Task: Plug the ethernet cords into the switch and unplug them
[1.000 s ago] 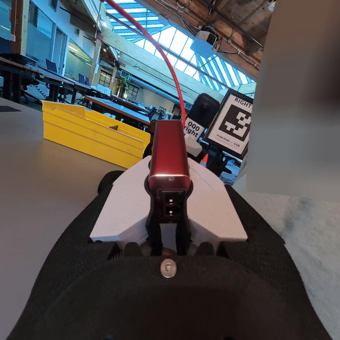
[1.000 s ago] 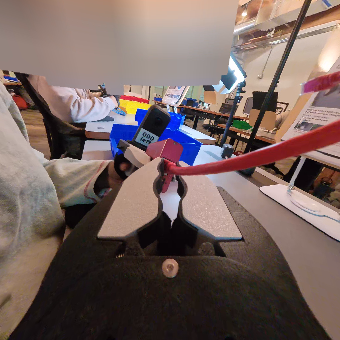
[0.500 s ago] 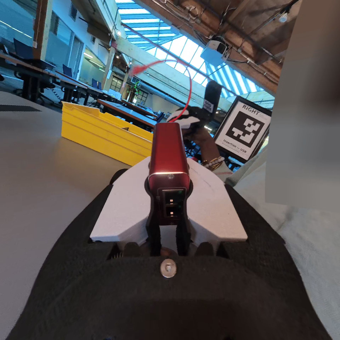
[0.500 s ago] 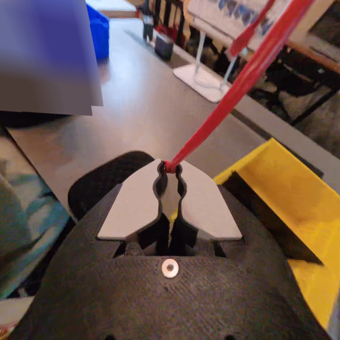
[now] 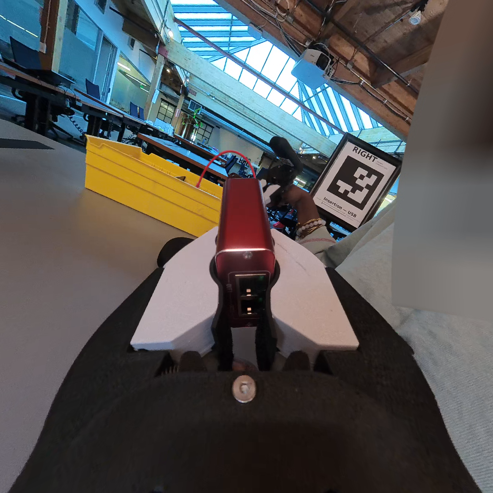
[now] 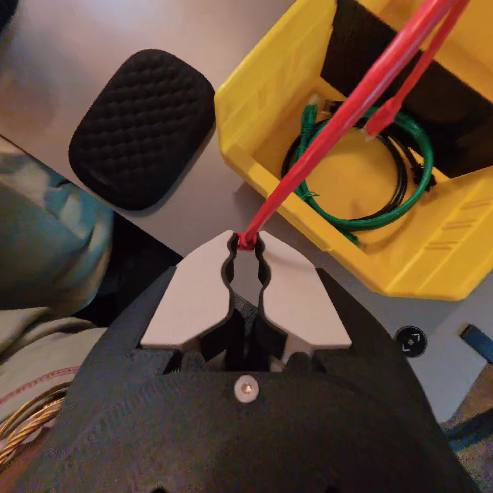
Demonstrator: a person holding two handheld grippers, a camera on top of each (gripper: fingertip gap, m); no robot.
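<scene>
My left gripper (image 5: 244, 240) is shut on a red metal switch (image 5: 244, 240), held upright off the grey table, its two empty ports (image 5: 249, 296) facing the camera. My right gripper (image 6: 246, 236) is shut on the plug end of a red ethernet cord (image 6: 330, 128), which arcs up and over the yellow bin (image 6: 269, 88); its free plug (image 6: 382, 117) hangs above the bin. In the left wrist view the right gripper (image 5: 282, 173) shows beyond the switch, with the red cord (image 5: 229, 157) looping into the yellow bin (image 5: 149, 184).
A green cord (image 6: 394, 213) and a black cord (image 6: 400, 170) lie coiled in the bin. A black textured pad (image 6: 141, 128) lies on the grey table left of the bin. A framed marker sign (image 5: 356, 181) stands at the right. A person's sleeve (image 5: 426, 346) is close on the right. There is about 40 cm between the tips of the two grippers.
The red cord was unplugged from the switch. My right gripper carried it away and swung down over the yellow bin. The left gripper kept the switch almost still.
</scene>
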